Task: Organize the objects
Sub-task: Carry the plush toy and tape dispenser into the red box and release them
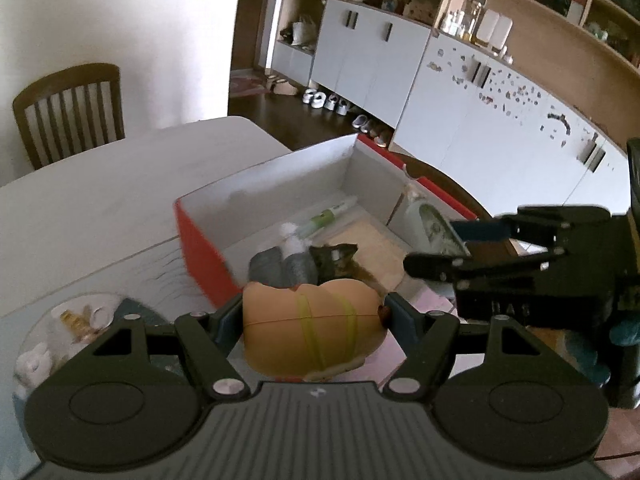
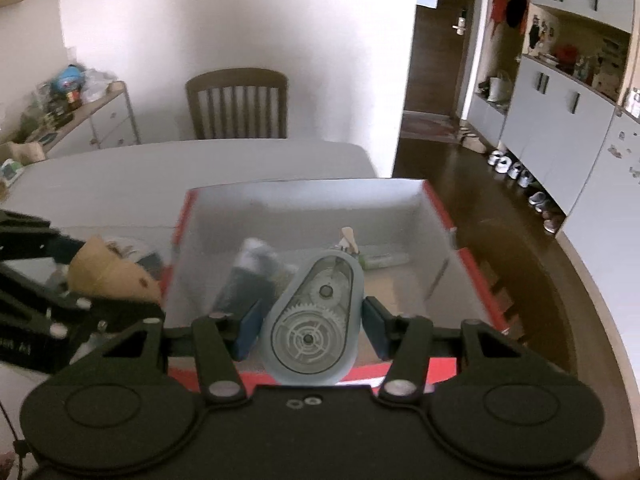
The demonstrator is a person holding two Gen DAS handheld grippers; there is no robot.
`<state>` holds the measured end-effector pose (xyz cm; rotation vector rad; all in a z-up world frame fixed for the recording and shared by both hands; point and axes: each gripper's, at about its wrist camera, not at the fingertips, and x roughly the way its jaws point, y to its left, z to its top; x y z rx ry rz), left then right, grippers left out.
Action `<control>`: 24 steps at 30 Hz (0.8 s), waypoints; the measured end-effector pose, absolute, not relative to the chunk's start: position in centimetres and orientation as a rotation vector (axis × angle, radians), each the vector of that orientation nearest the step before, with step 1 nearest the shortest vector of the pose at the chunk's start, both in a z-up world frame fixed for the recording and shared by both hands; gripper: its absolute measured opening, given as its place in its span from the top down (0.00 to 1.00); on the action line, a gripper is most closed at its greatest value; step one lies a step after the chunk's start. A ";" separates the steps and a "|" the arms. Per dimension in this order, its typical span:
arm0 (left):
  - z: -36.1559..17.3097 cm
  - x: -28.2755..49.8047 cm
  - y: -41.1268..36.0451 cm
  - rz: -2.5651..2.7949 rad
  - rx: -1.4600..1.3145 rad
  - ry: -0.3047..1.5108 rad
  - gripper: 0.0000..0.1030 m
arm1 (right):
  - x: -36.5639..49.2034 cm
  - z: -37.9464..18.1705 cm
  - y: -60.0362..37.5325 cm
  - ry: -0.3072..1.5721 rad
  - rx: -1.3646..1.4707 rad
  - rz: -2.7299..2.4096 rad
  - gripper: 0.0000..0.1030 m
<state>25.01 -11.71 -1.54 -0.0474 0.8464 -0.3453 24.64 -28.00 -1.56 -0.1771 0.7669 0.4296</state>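
Nearest the left wrist camera, the left gripper [image 1: 314, 316] is clamped on a tan, rounded toy [image 1: 308, 328] bound with yellow-green rubber bands; its blue pads press both sides. In the right wrist view the right gripper [image 2: 310, 330] is clamped on a pale blue, translucent tape dispenser [image 2: 314, 320] with gears visible inside.

Both held things hang over the near end of the red box [image 1: 200, 240], an open carton with grey inner walls. Inside the box lie a dark grey roll [image 1: 276, 266], a white-and-green tube [image 1: 328, 216] towards its far wall, and a tan mat [image 1: 368, 240] on its floor; a small dark piece just beyond the toy is too blurred to identify.

The box sits on a pale grey table [image 1: 100, 192]. Left of the box, a clear round container [image 1: 76, 320] holds small gold and white bits, partly hidden behind the left gripper's frame. Beyond the box's far end a wooden chair [image 2: 238, 106] stands against a white wall. Right of the box, dark wood floor runs to white cabinets [image 1: 376, 56] with shoes [image 1: 324, 100] lined along their base and cluttered open shelves above, cut off by the frame's edge. Motion blur softens the box's contents in the right wrist view.
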 end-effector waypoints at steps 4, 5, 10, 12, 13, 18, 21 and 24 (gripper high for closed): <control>-2.1 26.9 -14.2 -0.348 -0.019 0.854 0.28 | 27.2 -2.1 -29.9 0.782 -0.151 0.410 0.48; -2.3 27.4 -14.7 -0.346 -0.013 0.860 0.29 | 27.7 -2.3 -30.3 0.787 -0.146 0.412 0.48; -3.9 29.9 -17.3 -0.351 0.027 0.895 0.28 | 30.3 -3.6 -31.2 0.828 -0.127 0.418 0.48; -4.6 30.6 -18.1 -0.348 0.042 0.909 0.29 | 31.4 -4.3 -31.3 0.851 -0.127 0.429 0.48; -5.0 31.1 -18.5 -0.342 0.050 0.920 0.28 | 31.9 -4.6 -31.3 0.864 -0.125 0.429 0.48; -6.6 32.6 -19.8 -0.339 0.094 0.951 0.28 | 33.4 -6.2 -30.6 0.909 -0.150 0.447 0.48; -7.5 33.4 -20.0 -0.324 0.093 0.980 0.28 | 34.2 -7.3 -30.2 0.938 -0.156 0.452 0.48; -8.0 34.1 -20.2 -0.317 0.091 0.997 0.28 | 34.9 -8.3 -29.9 0.969 -0.151 0.451 0.48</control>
